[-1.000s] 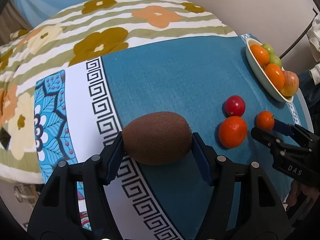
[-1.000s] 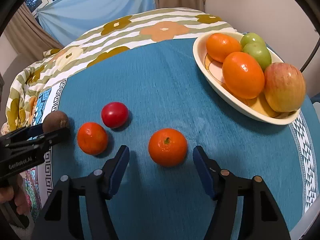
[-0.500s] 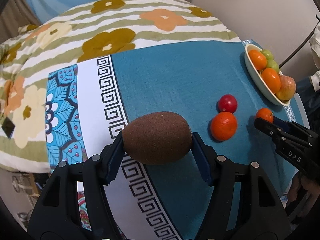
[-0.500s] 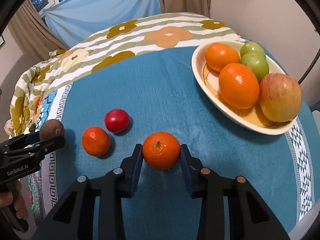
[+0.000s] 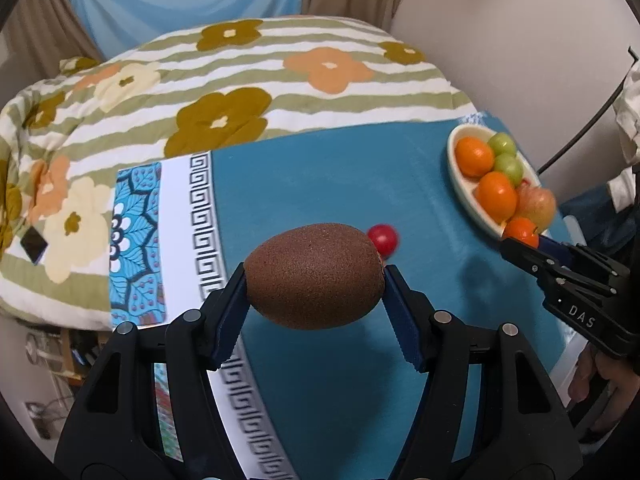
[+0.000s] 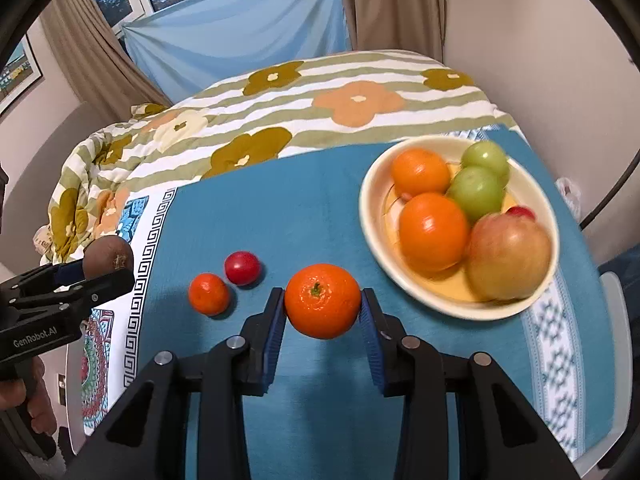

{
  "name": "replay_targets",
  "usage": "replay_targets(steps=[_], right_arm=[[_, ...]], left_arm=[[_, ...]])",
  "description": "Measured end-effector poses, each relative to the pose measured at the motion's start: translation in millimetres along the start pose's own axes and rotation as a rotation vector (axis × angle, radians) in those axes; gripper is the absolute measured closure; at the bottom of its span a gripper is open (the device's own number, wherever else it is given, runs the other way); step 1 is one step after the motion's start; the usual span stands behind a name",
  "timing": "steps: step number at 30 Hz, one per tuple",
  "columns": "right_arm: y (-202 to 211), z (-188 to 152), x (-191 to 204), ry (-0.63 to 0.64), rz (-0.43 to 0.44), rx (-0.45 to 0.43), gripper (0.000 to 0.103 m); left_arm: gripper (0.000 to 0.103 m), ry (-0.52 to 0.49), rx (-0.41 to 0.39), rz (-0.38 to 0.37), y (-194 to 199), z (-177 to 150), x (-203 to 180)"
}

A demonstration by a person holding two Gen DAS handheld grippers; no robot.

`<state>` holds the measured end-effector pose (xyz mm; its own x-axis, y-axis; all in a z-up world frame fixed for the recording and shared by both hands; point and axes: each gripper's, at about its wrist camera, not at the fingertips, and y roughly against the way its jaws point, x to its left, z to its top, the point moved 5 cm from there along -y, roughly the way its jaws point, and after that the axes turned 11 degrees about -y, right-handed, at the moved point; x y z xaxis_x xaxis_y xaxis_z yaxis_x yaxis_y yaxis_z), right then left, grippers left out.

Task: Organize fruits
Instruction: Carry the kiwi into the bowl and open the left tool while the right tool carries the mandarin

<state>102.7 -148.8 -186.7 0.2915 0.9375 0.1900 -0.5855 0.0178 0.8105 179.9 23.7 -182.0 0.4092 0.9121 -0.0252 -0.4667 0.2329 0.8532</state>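
Where quilt [image 6: 280, 120] ends: teal cloth [image 6: 312, 208] w/ key-pattern border, curtains [image 6: 392, 4] behind.

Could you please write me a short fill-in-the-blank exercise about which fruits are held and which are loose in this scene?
1. The left gripper is shut on a brown ____.
2. The right gripper holds an orange-coloured ____.
3. The cream bowl contains ____ green fruits.
4. Beside the small loose tangerine lies a red ____.

Missing words: kiwi; tangerine; two; tomato
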Motion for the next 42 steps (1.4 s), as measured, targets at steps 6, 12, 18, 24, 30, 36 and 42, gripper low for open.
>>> replay_targets(steps=[6, 12, 18, 24, 30, 36, 42], right_arm=[[23.0, 16.5, -26.7, 0.016, 0.011, -0.025, 0.069], [40.0, 32.2, -58.3, 0.023, 0.011, -0.049, 0.069], [48.2, 47.8, -94.0, 0.011, 0.004, -0.067, 0.069], [49.4, 61.9, -126.6, 0.008, -0.006, -0.07, 0.069], [44.1, 74.5, -158.6, 0.018, -0.007, -0.062, 0.069], [33.9, 86.9, -185.1, 0.027, -0.001, -0.053, 0.069], [27.5, 99.8, -208.5, 0.017, 0.002, -0.06, 0.069]], left_arm=[[0.034, 0.001, -0.034, -0.01, 9.1, 21.1, -39.3], [0.034, -0.017, -0.058, -0.035, 5.8, 44.5, -81.1], [0.034, -0.041, -0.07, -0.049, -3.7, 65.9, -116.4], [0.034, -0.064, -0.068, -0.067, -23.9, 88.6, -154.1], [0.034, -0.085, -0.064, -0.082, -46.8, 109.6, -187.2], [0.034, -0.108, -0.054, -0.088, -69.1, 124.5, -217.6], [0.034, -0.167, -0.033, -0.091, -92.7, 135.7, -245.6]])
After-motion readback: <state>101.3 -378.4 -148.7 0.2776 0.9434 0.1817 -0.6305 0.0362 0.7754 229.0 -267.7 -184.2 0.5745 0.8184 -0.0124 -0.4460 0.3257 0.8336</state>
